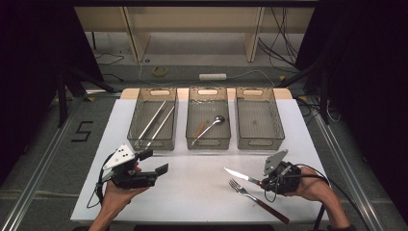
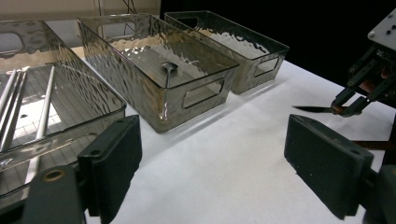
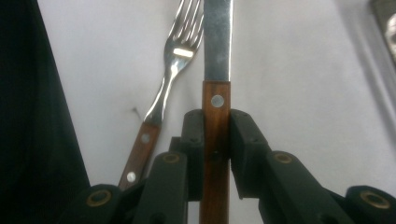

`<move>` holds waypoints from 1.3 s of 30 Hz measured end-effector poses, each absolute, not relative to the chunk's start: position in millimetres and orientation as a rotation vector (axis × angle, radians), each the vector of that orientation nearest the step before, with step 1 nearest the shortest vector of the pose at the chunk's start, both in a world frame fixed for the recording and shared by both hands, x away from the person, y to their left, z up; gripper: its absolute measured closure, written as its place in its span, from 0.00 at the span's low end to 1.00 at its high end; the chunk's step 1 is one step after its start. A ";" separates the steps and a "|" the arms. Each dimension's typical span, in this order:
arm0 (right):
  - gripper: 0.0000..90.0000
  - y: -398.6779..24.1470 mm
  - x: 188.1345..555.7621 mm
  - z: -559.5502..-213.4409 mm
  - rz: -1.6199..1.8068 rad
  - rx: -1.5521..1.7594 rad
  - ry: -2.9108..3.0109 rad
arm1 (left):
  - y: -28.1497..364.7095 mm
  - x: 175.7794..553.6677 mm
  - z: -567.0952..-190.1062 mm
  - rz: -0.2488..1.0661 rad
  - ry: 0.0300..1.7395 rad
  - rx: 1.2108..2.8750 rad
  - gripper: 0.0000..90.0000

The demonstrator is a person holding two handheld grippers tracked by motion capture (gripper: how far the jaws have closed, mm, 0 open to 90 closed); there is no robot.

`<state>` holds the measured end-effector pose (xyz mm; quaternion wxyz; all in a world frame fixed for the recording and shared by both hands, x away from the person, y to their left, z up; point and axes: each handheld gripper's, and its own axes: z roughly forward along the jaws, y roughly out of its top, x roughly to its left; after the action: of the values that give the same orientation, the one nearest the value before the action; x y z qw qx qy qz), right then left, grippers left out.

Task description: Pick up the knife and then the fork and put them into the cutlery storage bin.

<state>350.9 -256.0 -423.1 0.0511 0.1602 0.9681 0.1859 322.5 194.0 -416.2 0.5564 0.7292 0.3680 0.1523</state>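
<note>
Between the right gripper's (image 3: 217, 140) fingers (image 3: 194, 140) a knife (image 3: 217, 70) is pinched by its wooden handle, just behind the front rivet, blade pointing straight ahead. Immediately beside the fingers, on the side of the dark edge in the right gripper view, a fork (image 3: 175, 70) lies on the white tabletop (image 3: 289, 70), close to the knife but not touching it. For a clean lift, the grip is best kept square on the handle flats and the knife raised straight up, so that the fork is not dragged along.

Three clear bins are seen beyond the fingers in the high view: left bin (image 1: 155, 139) with long metal rods, middle bin (image 1: 208, 142) with a spoon (image 1: 210, 126), right bin (image 1: 258, 139) apparently empty; judged the likely destination. The left gripper (image 2: 212, 172) is held with fingers spread wide, nothing between them. The pinch contact itself is resolved in the right gripper view; in the high view it is too small to judge.
</note>
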 end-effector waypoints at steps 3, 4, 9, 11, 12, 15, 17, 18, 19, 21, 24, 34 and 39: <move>0.86 -256.4 353.6 -419.7 0.597 0.543 2.927 | 195.2 322.1 -416.4 0.362 0.874 1.714 0.21; 0.86 -256.5 354.7 -419.4 0.608 0.551 2.918 | 195.7 321.9 -416.4 0.364 0.876 1.714 0.21; 0.86 -258.5 360.1 -416.7 0.664 0.623 2.895 | 198.4 321.2 -416.1 0.373 0.876 1.710 0.21; 0.86 -258.5 362.5 -414.5 0.680 0.667 2.882 | 199.8 320.6 -416.3 0.377 0.881 1.703 0.21; 0.86 -258.5 364.2 -413.8 0.702 0.665 2.878 | 200.9 320.5 -416.3 0.379 0.883 1.702 0.21; 0.86 -257.7 367.9 -409.6 0.743 0.704 2.853 | 204.0 319.7 -415.9 0.387 0.886 1.700 0.21; 0.86 -257.0 370.8 -406.4 0.770 0.737 2.830 | 205.7 319.0 -416.0 0.391 0.890 1.695 0.21; 0.86 -257.1 372.8 -404.6 0.786 0.746 2.820 | 207.0 318.7 -416.0 0.393 0.890 1.695 0.21; 0.86 -257.0 374.7 -402.9 0.803 0.756 2.807 | 208.0 318.3 -416.2 0.394 0.894 1.693 0.21; 0.86 -256.8 378.2 -399.2 0.825 0.785 2.783 | 209.7 317.9 -416.8 0.399 0.898 1.695 0.21; 0.86 -256.5 384.1 -394.5 0.861 0.827 2.756 | 210.5 317.7 -417.2 0.399 0.906 1.688 0.21; 0.86 -256.8 402.4 -385.5 0.922 0.913 2.679 | 209.9 316.2 -417.5 0.431 0.890 1.703 0.20; 0.86 -255.7 410.7 -383.3 0.945 0.952 2.647 | 212.3 315.1 -417.2 0.445 0.885 1.692 0.19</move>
<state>410.7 -255.7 -383.3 0.0868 0.3197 0.8886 0.3173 315.1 212.3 -417.2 0.5567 0.7170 0.3749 0.1885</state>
